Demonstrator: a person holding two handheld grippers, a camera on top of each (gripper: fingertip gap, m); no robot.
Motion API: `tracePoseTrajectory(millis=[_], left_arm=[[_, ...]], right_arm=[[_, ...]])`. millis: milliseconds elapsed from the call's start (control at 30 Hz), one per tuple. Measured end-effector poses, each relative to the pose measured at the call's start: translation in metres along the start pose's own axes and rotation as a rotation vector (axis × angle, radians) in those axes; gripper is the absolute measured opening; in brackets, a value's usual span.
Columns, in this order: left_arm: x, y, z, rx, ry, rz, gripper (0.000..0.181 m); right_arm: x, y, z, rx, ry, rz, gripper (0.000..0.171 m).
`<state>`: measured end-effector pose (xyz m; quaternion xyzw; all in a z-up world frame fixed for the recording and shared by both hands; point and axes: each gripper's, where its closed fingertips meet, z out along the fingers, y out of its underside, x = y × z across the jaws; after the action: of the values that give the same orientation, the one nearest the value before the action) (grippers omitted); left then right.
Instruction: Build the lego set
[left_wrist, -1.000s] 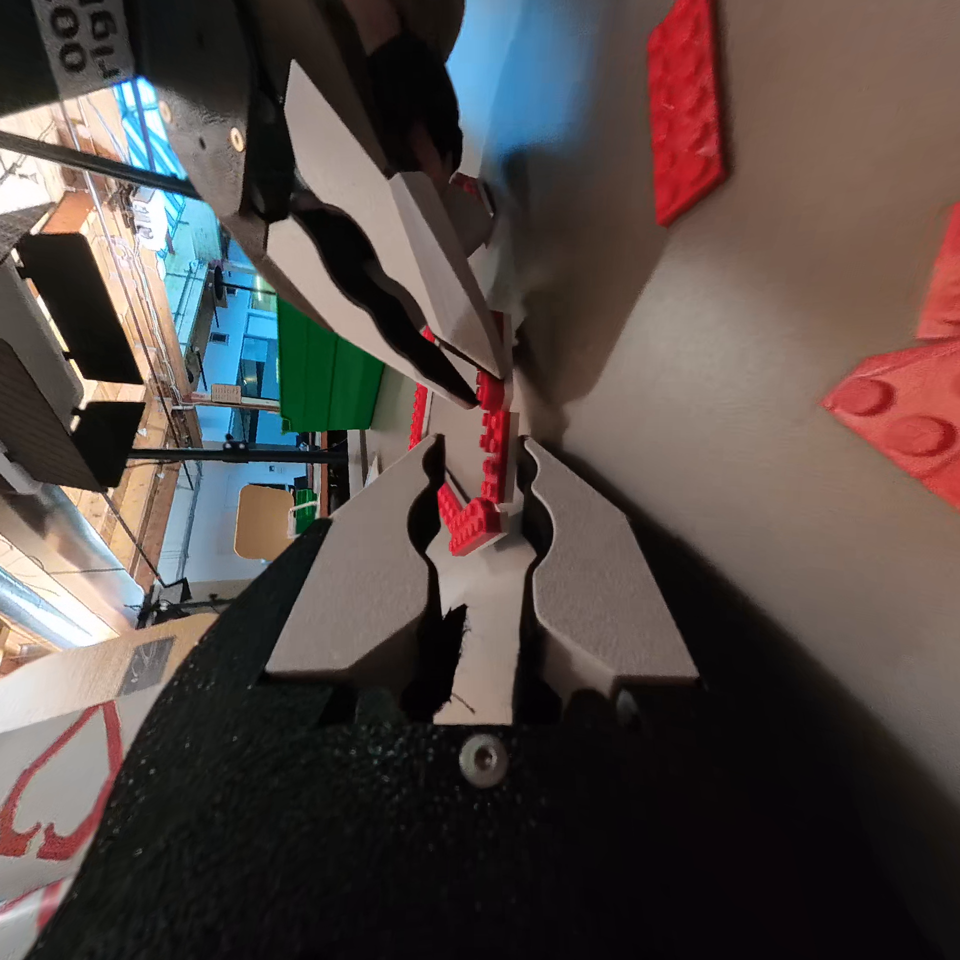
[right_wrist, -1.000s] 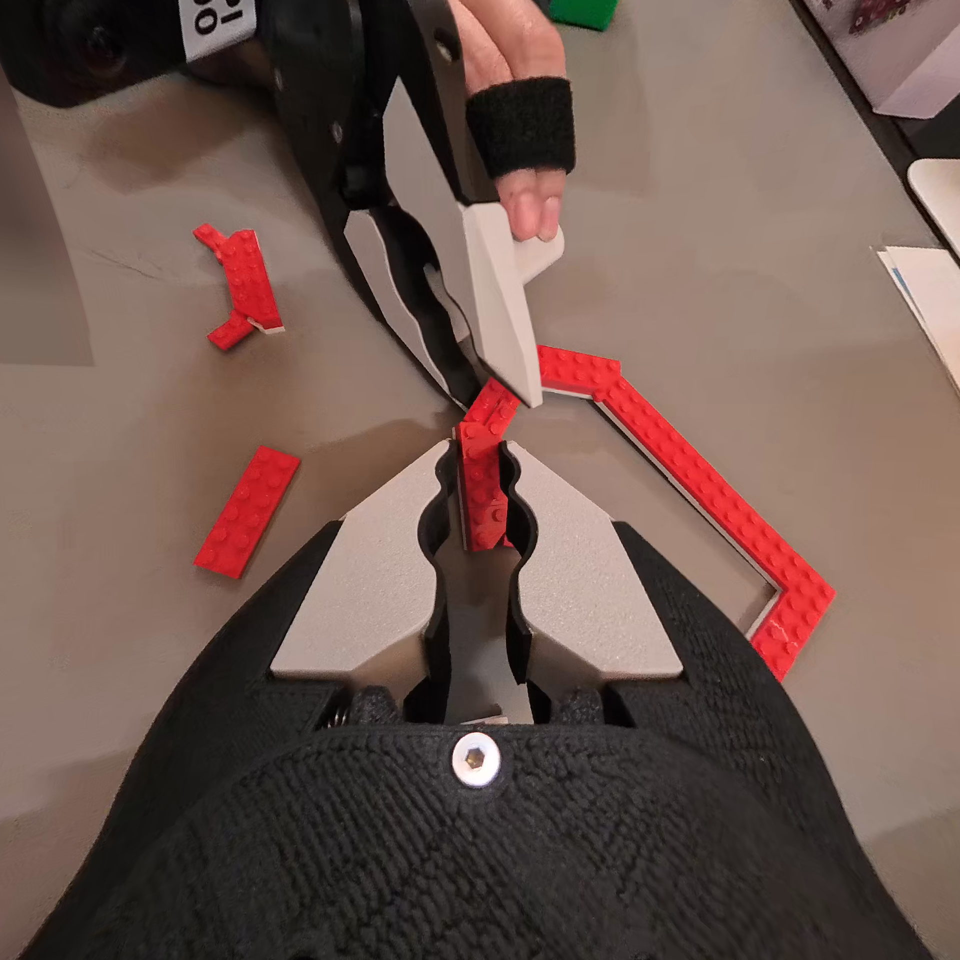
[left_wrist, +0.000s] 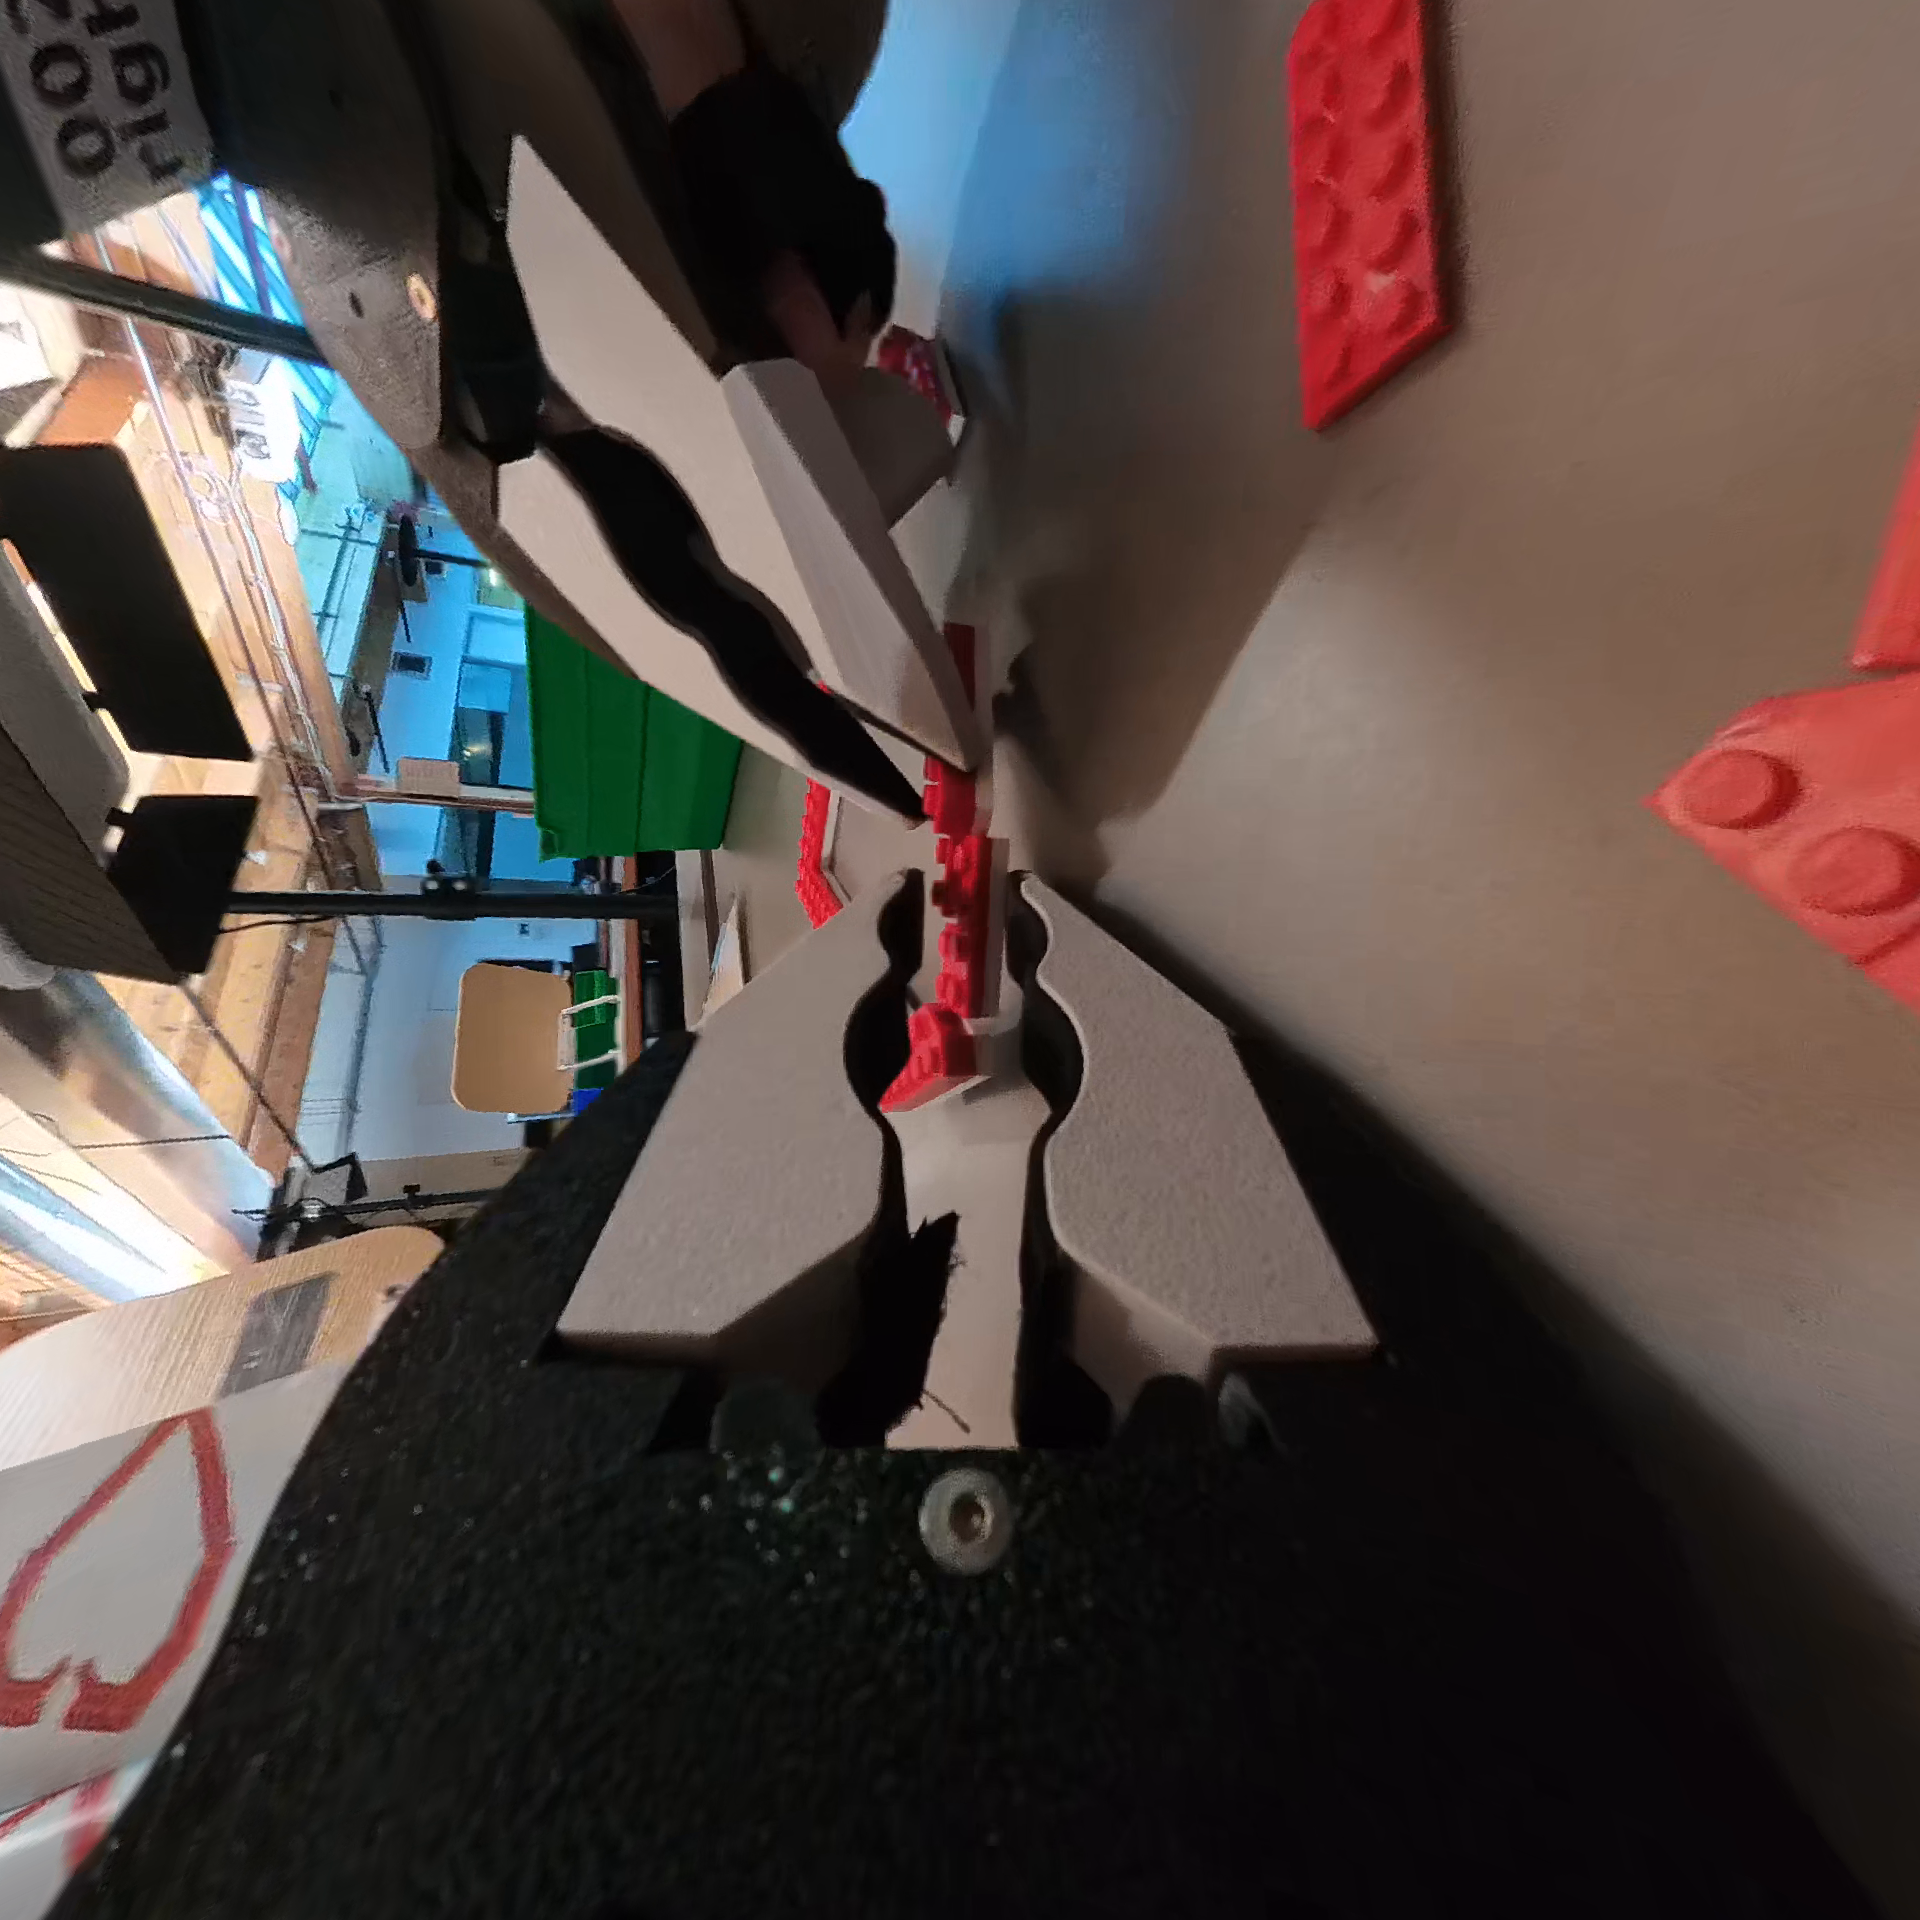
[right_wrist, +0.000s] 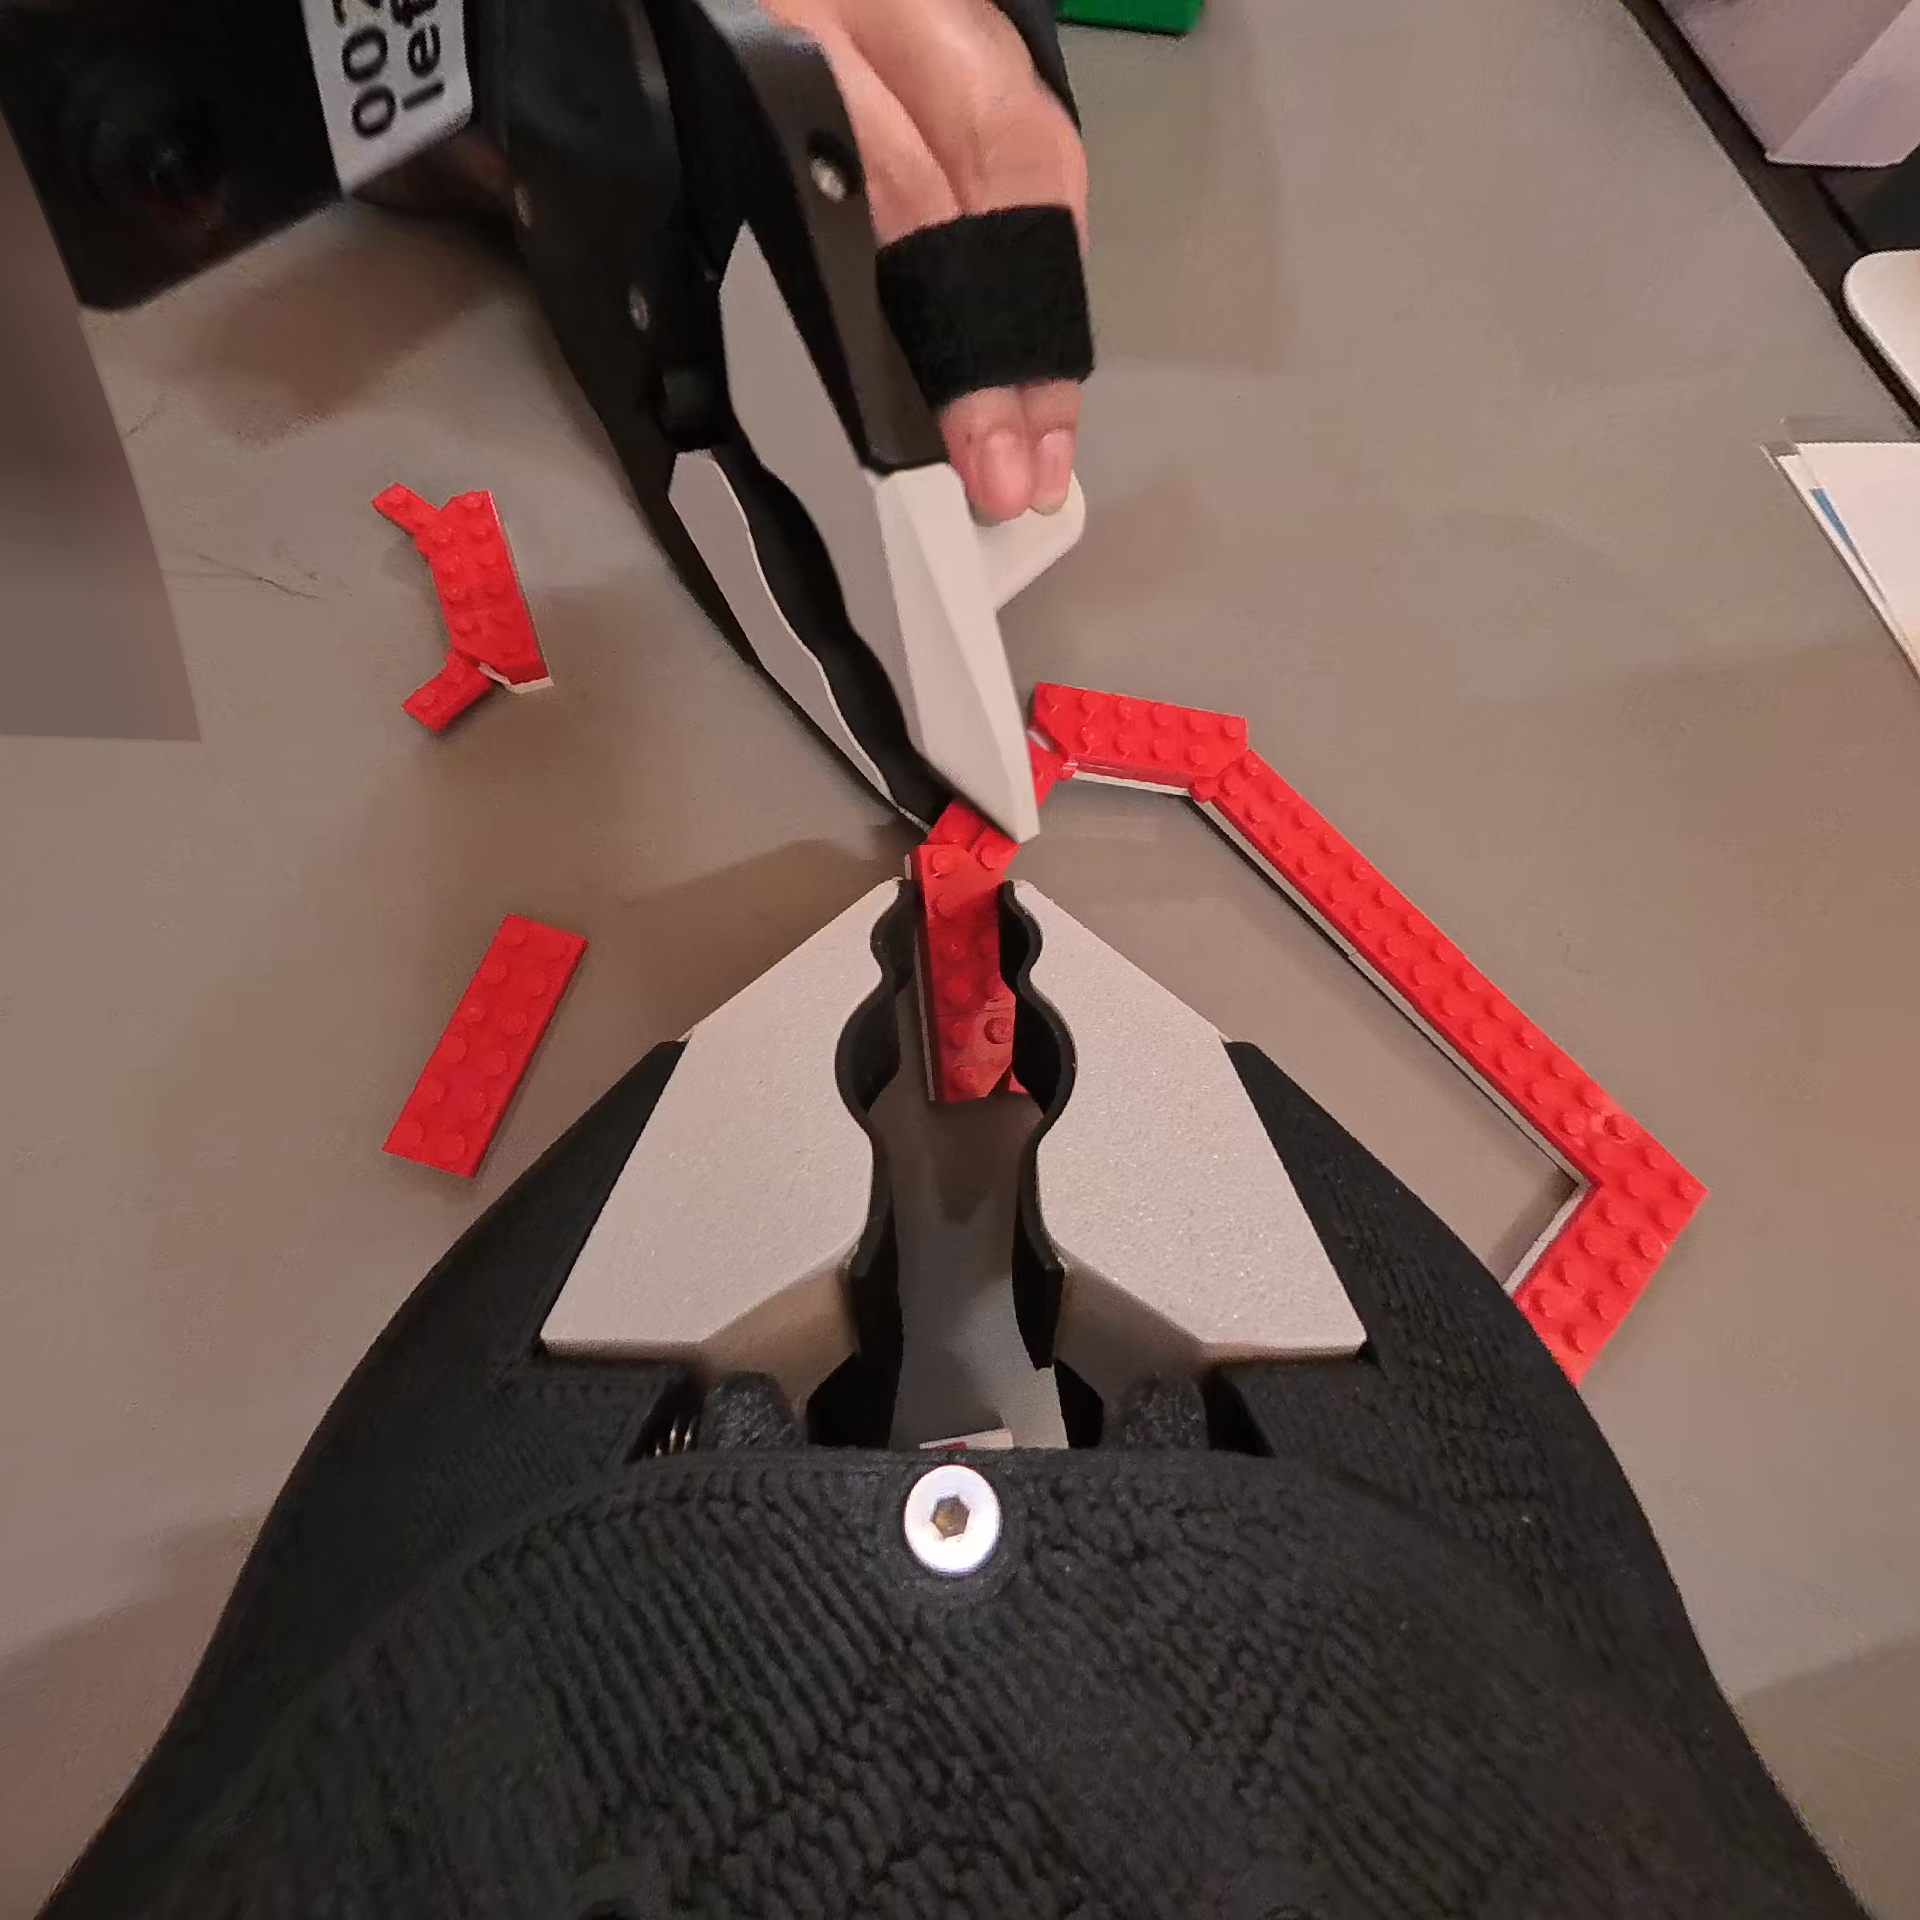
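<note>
Right hand-held gripper (right_wrist: 958, 888) is clamped on red plate strip (right_wrist: 966, 987); left hand-held gripper (right_wrist: 971, 816), closed, pinches its 12 o'clock end. Joint may be snapped by twisting.

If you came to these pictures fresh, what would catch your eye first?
Two grey tongs meet tip to tip at the centre: the right tongs grip a short red studded Lego strip, while the left tongs pinch its far end. To the right, a long angled red Lego frame lies on the grey table.
</note>
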<state>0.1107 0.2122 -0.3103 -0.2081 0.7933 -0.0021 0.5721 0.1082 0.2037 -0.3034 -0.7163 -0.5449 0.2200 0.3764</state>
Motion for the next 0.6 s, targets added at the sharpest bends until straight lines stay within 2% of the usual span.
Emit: tracePoseTrajectory(millis=[400, 433, 533, 600], left_arm=[[0.000, 0.002, 0.003, -0.092, -0.022, 0.189, 0.008], [-0.002, 0.004, 0.004, -0.115, -0.030, 0.195, 0.008], [-0.010, 0.009, 0.003, -0.144, -0.054, 0.143, 0.008], [-0.019, 0.011, 0.002, -0.154, -0.078, 0.078, 0.007]], right_arm=[[-0.004, -0.004, 0.007, 0.020, -0.010, 0.014, 0.010], [-0.003, -0.004, 0.007, 0.017, 0.001, 0.002, 0.015], [0.004, -0.007, -0.002, 0.023, 0.073, -0.037, 0.046], [0.006, -0.007, -0.007, 0.026, 0.134, -0.113, 0.055]])
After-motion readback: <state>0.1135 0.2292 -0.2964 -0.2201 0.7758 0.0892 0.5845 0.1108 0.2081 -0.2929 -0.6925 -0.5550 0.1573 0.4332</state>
